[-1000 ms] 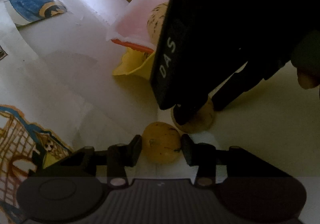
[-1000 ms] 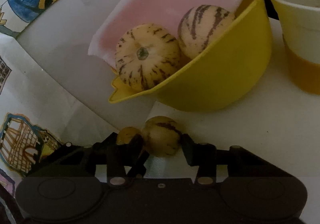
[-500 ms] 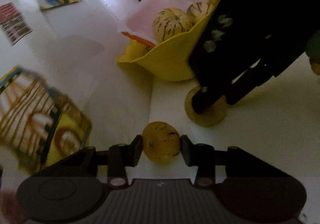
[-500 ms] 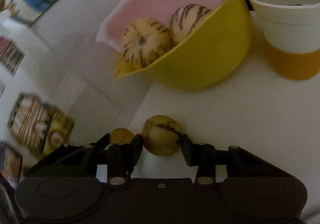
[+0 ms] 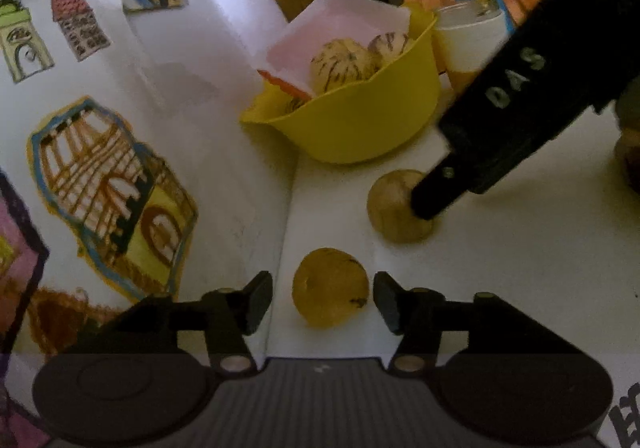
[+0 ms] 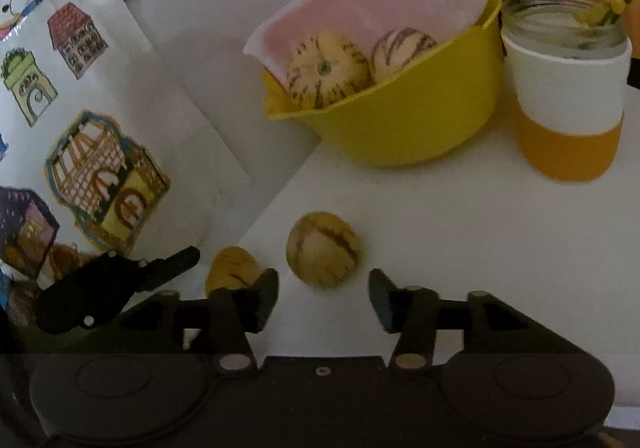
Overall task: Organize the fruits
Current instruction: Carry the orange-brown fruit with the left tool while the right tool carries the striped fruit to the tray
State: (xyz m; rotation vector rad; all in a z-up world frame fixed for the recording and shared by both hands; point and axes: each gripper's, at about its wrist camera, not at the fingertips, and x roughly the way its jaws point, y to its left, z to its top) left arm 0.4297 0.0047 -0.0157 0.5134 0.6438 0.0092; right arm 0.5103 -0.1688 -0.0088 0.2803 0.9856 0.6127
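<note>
Left wrist view: left gripper (image 5: pixel 323 298) spread, yellow fruit (image 5: pixel 330 287) loose between jaws | right gripper (image 6: pixel 323 296) spread, striped fruit (image 6: pixel 322 249) just ahead on table (image 6: pixel 460 232) | yellow bowl (image 6: pixel 404 124) holds two | risk: round fruit rolls if nudged off-centre.

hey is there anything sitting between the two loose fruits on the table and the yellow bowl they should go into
Nothing visible blocks them. Bare white table lies between the striped fruit, the plain yellow fruit and the yellow bowl. The jar stands off to the bowl's right. Both tools, left and right, are open around their fruit.
</note>
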